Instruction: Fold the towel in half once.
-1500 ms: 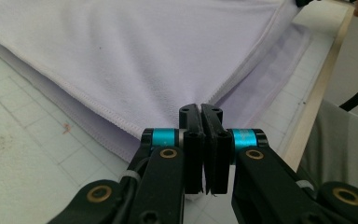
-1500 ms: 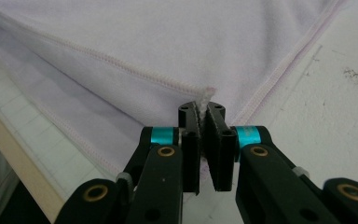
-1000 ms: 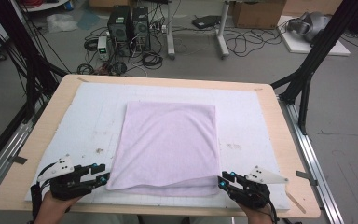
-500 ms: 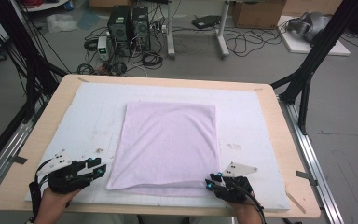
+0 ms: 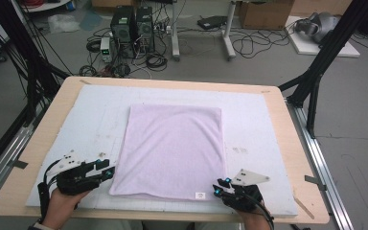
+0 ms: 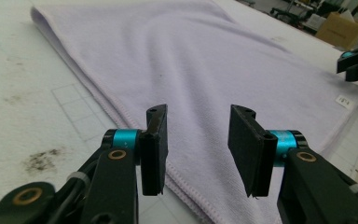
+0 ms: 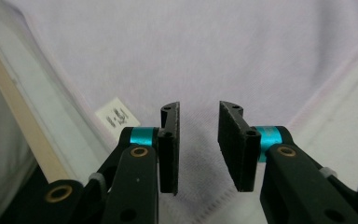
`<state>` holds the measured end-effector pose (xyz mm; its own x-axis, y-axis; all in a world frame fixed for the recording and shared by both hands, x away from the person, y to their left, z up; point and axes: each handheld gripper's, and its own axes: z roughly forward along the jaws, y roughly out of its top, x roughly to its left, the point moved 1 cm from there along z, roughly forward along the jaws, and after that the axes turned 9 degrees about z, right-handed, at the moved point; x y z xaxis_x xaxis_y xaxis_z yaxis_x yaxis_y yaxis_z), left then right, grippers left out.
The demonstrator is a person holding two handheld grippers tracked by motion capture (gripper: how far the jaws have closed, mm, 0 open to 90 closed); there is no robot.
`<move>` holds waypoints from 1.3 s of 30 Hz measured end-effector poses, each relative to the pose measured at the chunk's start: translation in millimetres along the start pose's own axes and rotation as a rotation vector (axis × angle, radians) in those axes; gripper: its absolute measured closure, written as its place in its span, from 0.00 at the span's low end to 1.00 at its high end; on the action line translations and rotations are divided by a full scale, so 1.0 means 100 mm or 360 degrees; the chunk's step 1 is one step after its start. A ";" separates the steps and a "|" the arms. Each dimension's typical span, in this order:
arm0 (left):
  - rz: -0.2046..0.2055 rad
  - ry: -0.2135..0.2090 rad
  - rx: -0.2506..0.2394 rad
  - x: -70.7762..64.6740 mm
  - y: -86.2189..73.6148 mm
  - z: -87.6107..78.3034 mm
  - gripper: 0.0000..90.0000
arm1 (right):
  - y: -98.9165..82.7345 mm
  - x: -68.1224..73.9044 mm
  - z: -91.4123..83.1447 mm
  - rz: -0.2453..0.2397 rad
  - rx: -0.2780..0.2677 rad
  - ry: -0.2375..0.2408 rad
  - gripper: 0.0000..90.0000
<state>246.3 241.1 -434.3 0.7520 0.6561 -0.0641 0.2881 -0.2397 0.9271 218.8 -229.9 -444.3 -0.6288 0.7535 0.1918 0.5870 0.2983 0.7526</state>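
A lilac towel lies flat and folded on the white mat, with a small white label near its front edge. My left gripper is at the towel's near-left corner, open. In the left gripper view its jaws hang just over the towel's stitched edge with nothing pinched. My right gripper is at the near-right corner, open. In the right gripper view it points onto the towel's corner beside the label; cloth shows flat in the gap.
The mat covers a wooden table whose front edge runs just behind both hands. Black frame legs stand at the table's sides. Computer towers, cables and boxes sit on the floor beyond the far edge.
My right gripper has moved left along the front edge, onto the towel's near-right corner. The left gripper and the towel have stayed put.
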 end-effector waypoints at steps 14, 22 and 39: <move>-0.0041 -0.0037 0.0093 0.17 0.12 0.41 0.68 | 0.30 -0.30 0.11 -0.0083 -0.0006 0.0070 0.74; 0.0047 0.0046 0.0359 0.23 0.13 0.83 0.72 | 0.43 -0.49 0.43 -0.0127 0.0161 -0.0002 0.72; -0.0066 0.0285 0.0317 0.60 0.38 0.79 0.70 | 0.58 -0.74 0.34 -0.0036 0.0071 0.0009 0.69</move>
<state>349.4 214.2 -431.9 0.6255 0.7800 -0.0179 0.4409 -0.3344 0.8330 316.5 -248.0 -436.4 -0.6452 0.7428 0.1788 0.5945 0.3412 0.7281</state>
